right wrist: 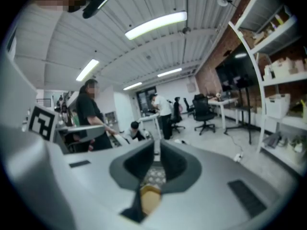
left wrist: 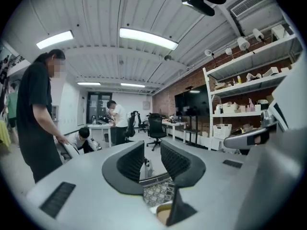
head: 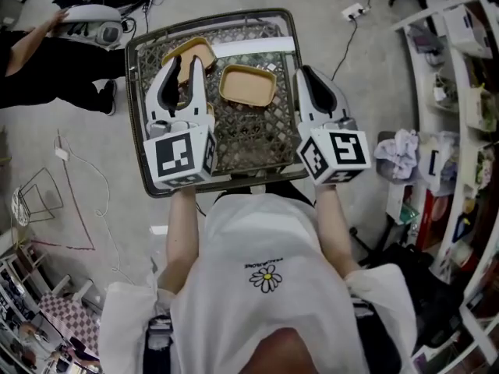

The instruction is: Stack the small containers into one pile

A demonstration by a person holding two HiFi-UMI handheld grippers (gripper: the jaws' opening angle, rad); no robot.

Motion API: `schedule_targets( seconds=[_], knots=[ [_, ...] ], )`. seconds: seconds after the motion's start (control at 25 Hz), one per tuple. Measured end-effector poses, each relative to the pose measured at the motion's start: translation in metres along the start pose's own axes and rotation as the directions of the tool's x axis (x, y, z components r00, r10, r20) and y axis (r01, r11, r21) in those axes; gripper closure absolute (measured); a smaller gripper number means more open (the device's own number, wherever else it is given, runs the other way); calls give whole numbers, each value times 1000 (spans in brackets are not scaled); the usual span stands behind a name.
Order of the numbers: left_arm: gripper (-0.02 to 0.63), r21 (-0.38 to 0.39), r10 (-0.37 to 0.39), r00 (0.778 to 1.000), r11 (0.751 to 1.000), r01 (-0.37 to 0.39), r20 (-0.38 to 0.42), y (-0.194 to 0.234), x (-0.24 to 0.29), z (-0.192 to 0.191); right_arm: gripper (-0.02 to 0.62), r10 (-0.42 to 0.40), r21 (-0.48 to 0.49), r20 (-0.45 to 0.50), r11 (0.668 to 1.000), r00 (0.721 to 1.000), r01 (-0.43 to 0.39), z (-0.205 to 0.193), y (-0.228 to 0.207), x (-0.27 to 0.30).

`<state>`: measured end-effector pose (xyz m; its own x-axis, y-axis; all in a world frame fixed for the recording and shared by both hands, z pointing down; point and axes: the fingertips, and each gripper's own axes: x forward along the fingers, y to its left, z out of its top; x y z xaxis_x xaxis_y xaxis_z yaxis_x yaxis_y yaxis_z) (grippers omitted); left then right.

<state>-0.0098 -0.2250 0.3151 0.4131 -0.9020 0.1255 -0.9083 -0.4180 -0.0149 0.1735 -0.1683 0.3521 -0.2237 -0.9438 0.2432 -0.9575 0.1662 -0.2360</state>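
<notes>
A square mesh table [head: 257, 142] carries shallow tan containers. One container [head: 247, 85] lies free near the middle. A second container [head: 201, 50] sits at the far left, partly hidden by my left gripper [head: 187, 62], which hovers over it with its jaws apart and nothing between them. In the left gripper view, the left gripper [left wrist: 152, 150] shows a clear gap, with a tan container [left wrist: 162, 214] below. My right gripper [head: 304, 72] hangs over the table's right edge, shut and empty. In the right gripper view, the right gripper [right wrist: 157, 150] has its jaws together above a tan container [right wrist: 150, 199].
A white strip [head: 253, 47] lies across the table's far side. A person in black [head: 47, 61] bends over a device on the floor at left. Shelves [head: 460, 92] with clutter stand at right. A power strip [head: 353, 11] and cables lie on the floor.
</notes>
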Motion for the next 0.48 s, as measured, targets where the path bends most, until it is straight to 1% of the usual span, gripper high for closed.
schedule_targets(
  seconds=[0.04,0.12,0.16,0.28,0.36,0.48],
  knots=[
    [482,-11,-20,999,1000,20,-33,-1,8,-9,550,6,29,-19,1000,1000,-5,-4,-3,6],
    [465,-28,-55,992,998,52,-110,-4,22,-31,478,28,87,-63,996,998,-22,-14,-10,16],
    [460,-33,-68,986,997,64,-150,-6,29,-43,459,39,118,-86,993,996,-29,-21,-13,21],
    [460,-26,-90,962,996,87,-257,-9,48,-82,439,53,202,-150,979,987,-22,-43,-27,35],
    [460,-20,-106,940,994,105,-325,-11,58,-111,425,51,230,-200,973,979,-4,-61,-35,43],
    [406,-60,-148,891,989,136,-429,-17,66,-156,397,48,234,-279,972,959,19,-91,-41,54]
  ],
)
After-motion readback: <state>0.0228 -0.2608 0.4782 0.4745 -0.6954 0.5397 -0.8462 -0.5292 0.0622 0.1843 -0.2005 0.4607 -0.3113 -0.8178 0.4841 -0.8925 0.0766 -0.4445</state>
